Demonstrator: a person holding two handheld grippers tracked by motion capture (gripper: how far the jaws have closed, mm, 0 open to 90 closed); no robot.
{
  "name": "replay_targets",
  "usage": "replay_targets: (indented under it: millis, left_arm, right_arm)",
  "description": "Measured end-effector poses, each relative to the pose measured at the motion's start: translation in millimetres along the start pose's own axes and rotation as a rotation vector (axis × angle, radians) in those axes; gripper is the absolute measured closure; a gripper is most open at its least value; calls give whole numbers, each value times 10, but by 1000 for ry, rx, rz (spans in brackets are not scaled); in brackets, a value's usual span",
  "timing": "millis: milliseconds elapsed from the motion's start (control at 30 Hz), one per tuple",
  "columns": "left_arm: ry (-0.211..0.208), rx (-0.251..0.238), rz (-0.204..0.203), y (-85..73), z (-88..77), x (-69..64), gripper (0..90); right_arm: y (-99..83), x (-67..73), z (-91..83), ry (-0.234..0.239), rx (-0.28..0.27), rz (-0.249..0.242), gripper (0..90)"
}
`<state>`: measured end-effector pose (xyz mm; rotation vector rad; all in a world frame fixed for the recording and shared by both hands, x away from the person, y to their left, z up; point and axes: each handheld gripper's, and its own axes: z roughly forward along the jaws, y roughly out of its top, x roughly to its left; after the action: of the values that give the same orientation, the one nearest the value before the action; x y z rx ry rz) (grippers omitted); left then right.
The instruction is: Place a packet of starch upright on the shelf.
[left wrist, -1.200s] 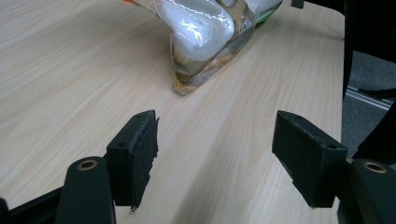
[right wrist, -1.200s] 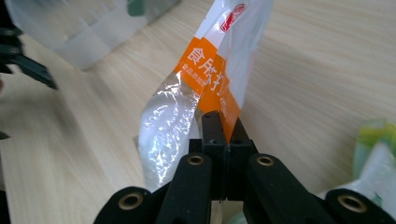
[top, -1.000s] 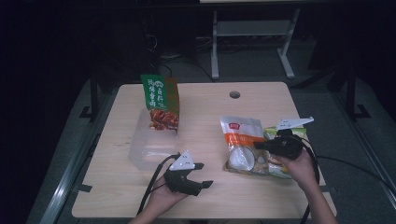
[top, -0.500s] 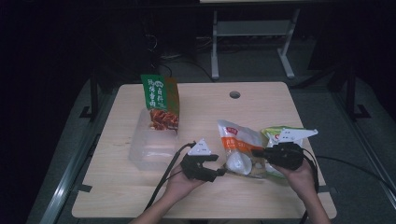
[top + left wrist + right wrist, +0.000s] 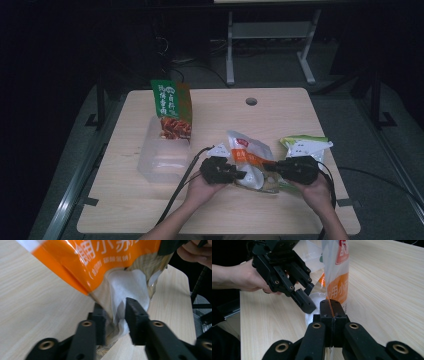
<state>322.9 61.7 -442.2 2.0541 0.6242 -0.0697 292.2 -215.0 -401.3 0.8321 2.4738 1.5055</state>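
Where the pale wooden table [image 5: 125,210] stands in a dark room, a round hole [image 5: 251,101] is seen near its far edge and a white metal frame [image 5: 270,35] is made out on the grey floor behind it. An orange and white snack bag [image 5: 248,159] is held just above the near middle of the tabletop, between the two grippers. The left gripper [image 5: 239,174] is placed at the bag's left end: its jaws have just been closing, and the white crumpled end of the bag [image 5: 117,305] is pinched between them. The right gripper [image 5: 268,167] is clamped fully together on the bag's thin right edge. A clear plastic container [image 5: 162,155] is set to the left, a green and red pouch [image 5: 171,107] stands upright at its far side, and a green and white packet [image 5: 302,146] lies just beyond the right gripper
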Motion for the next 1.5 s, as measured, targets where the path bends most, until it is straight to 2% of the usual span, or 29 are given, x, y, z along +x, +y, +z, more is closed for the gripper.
replay_targets:
  millis: [67,167,267,633,767,800,833,967,1000,1067,1133,1233,1300,1400,1500]
  left_arm:
    - [1,1,-3,9,-12,-1,780]
    - [28,-3,19,17,-39,-29,855]
    - [56,7,36,21,-63,-52,877]
    - [129,7,83,-19,-142,-113,898]
    - [129,-4,87,-46,-161,-126,900]
    - [133,-7,89,-50,-162,-133,900]
    - [134,-5,92,-54,-166,-141,900]
    - [138,-5,106,-67,-180,-158,900]
    - [136,-7,108,-72,-183,-157,899]
    - [127,-11,99,-82,-196,-147,892]
    - [113,-8,89,-88,-218,-129,874]
    - [109,5,86,-105,-256,-127,806]
    - [114,16,100,-122,-287,-139,782]
    - [109,21,97,-148,-339,-164,736]
    - [124,20,106,-175,-401,-200,661]
  right_arm:
    - [-1,-5,15,-6,2,3,896]
    - [-1,-16,33,-12,1,12,896]
    - [-2,-18,51,-14,-2,24,896]
    - [50,43,141,-44,13,14,885]
    - [89,54,217,-40,49,22,760]
    - [98,58,246,-51,61,15,748]
    - [106,67,270,-60,68,8,760]
    - [131,88,353,-47,93,9,757]
    - [131,92,366,-42,96,12,788]
    - [131,102,374,-47,100,5,847]
    - [127,94,358,-27,97,17,879]
    - [108,74,331,-14,78,37,893]
    - [101,80,314,-8,69,41,895]
    - [106,105,294,-11,64,28,898]
    - [122,142,256,-22,56,19,898]
